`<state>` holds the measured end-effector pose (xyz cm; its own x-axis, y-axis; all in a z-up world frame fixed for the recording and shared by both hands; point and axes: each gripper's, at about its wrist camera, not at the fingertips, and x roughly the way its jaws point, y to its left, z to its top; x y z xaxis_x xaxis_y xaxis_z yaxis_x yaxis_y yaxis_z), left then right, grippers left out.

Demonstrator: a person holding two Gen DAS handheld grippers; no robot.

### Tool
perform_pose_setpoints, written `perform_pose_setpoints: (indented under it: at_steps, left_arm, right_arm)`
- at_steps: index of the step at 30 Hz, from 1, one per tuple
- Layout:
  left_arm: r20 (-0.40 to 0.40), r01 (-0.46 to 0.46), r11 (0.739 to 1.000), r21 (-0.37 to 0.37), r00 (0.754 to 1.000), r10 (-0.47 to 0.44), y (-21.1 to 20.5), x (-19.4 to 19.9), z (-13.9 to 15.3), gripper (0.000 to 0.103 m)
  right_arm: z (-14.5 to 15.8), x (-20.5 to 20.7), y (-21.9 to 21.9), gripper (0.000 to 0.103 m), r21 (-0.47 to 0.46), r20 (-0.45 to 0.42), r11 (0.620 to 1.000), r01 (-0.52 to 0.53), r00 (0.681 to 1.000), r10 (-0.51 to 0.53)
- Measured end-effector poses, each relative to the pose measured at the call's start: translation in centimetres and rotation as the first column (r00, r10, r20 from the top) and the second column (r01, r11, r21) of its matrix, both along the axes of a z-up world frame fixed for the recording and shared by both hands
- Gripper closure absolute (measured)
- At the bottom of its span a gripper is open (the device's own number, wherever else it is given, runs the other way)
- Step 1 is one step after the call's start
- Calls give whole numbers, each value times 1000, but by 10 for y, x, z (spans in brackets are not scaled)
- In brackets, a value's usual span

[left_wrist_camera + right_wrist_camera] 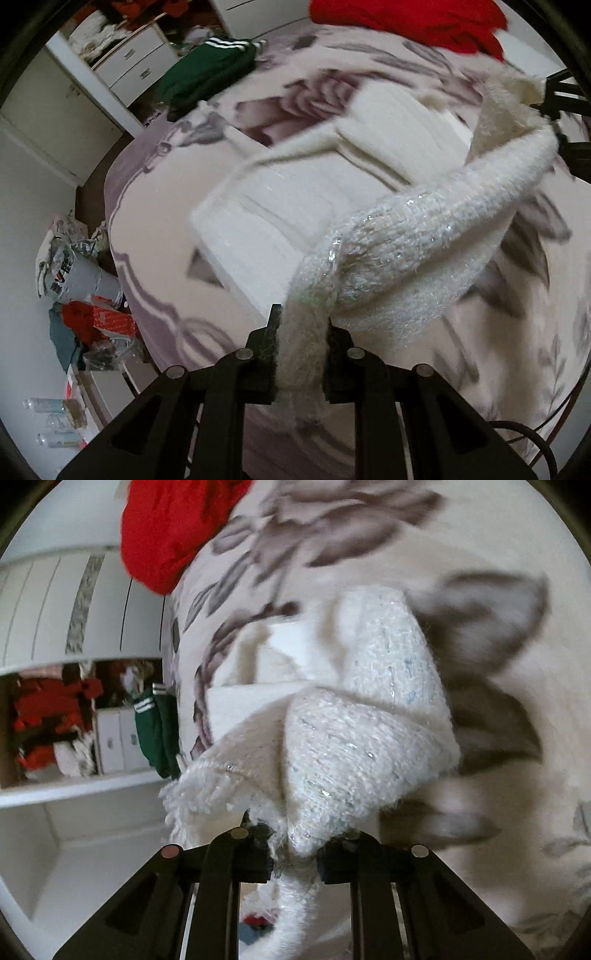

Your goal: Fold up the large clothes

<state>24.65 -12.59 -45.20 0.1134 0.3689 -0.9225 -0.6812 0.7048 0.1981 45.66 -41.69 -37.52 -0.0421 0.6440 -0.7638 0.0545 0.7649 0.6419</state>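
Note:
A fuzzy white knit sweater (295,206) with silver sparkle lies on a bed with a floral blanket (155,236). My left gripper (301,332) is shut on one end of a raised, stretched strip of the sweater (424,236). The strip runs up to the right, where my right gripper (554,99) holds its other end at the frame edge. In the right wrist view, my right gripper (293,843) is shut on a bunched part of the sweater (351,738), lifted above the blanket (517,590).
A red garment (406,18) lies at the bed's far end, also in the right wrist view (173,528). A green striped garment (207,70) hangs off the bed's far left corner. White drawers (129,62) stand beyond. Bags and clutter (81,295) lie on the floor at left.

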Motion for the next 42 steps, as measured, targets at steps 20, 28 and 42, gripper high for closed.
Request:
perform_pose_setpoints:
  at_steps: [20,28,42]
  left_arm:
    - [24,-60,885,-461,996,80,258,-48,-110,27]
    - [57,46,917,-396,998,-25,282,-35,-96,22]
    - [171,239,848,-473,969,-178,251,-37,-114,83]
  right_arm:
    - [-60,23,330,28,-298,-138,899,-321,946,293]
    - [2,19,222,28,-239,-70,957,-164,986,151]
    - [-130,-230,84,28,-177,-447,983,-43,894,-41]
